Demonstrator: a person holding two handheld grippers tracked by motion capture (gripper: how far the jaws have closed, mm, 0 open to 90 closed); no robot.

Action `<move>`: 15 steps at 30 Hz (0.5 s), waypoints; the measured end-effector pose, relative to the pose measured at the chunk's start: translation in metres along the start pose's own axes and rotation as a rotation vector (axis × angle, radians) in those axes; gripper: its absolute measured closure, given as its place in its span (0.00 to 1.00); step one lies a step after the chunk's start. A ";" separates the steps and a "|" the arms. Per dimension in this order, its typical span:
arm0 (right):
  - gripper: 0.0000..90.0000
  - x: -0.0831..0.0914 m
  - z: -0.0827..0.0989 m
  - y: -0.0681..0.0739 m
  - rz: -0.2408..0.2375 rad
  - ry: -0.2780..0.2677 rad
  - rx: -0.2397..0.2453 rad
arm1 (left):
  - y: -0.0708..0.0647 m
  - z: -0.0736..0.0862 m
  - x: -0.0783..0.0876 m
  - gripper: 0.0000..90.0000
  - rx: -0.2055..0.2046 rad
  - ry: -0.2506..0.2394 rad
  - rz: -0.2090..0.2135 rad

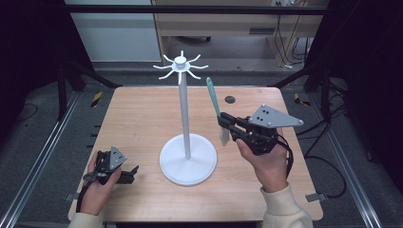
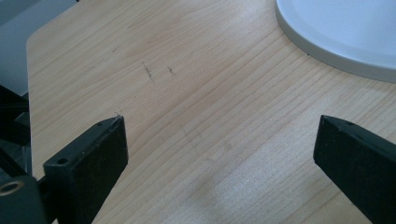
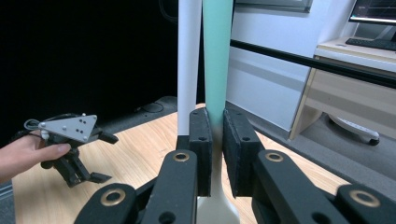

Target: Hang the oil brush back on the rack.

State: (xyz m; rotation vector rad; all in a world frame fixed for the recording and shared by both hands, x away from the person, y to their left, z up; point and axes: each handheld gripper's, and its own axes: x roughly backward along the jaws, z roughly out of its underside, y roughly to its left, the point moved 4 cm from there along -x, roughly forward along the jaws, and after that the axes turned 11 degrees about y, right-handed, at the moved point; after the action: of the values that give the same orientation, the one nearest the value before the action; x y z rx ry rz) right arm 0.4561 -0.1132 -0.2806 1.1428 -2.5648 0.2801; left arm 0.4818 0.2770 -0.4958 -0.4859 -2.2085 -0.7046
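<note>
Teal spatula (image 1: 212, 98) is clamped in right hand-held gripper (image 1: 224, 122); left hand-held gripper (image 1: 131, 174) gapes wide.

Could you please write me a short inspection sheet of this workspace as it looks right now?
Surface: wooden table, a few faint marks, a dark round spot near the far edge.
Job's things: white stand with hook arms on top, upright on its round base mid-table; teal-handled utensil held upright right of the pole.
Clutter: nothing seen.
Grippers: right gripper shut on the utensil; left gripper open, low at the near left corner.
Cables: one trails from each gripper; the right cable loops onto the floor.
Surroundings: dark frame, grey floor, wooden desk behind.
</note>
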 end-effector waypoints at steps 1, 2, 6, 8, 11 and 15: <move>0.91 0.000 -0.001 0.001 0.001 -0.003 0.001 | 0.000 0.000 0.000 0.03 0.000 0.001 -0.001; 0.91 0.001 -0.002 0.001 0.001 -0.008 -0.001 | 0.000 0.000 0.000 0.03 0.000 0.003 0.002; 0.91 0.003 -0.005 0.002 -0.003 -0.013 0.004 | 0.001 0.001 0.001 0.03 0.005 0.003 -0.002; 0.91 0.004 -0.007 0.003 -0.003 -0.014 0.007 | 0.001 0.002 0.000 0.03 0.005 0.004 -0.003; 0.91 0.005 -0.009 0.003 -0.009 -0.013 0.005 | 0.000 0.001 0.000 0.03 0.001 0.006 0.000; 0.91 0.006 -0.011 0.004 -0.011 -0.007 0.016 | 0.001 0.002 0.000 0.03 0.005 0.005 -0.001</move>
State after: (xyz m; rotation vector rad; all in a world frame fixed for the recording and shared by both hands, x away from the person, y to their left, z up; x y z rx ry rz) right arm 0.4511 -0.1114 -0.2683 1.1648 -2.5662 0.2953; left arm 0.4811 0.2788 -0.4965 -0.4795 -2.2053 -0.7005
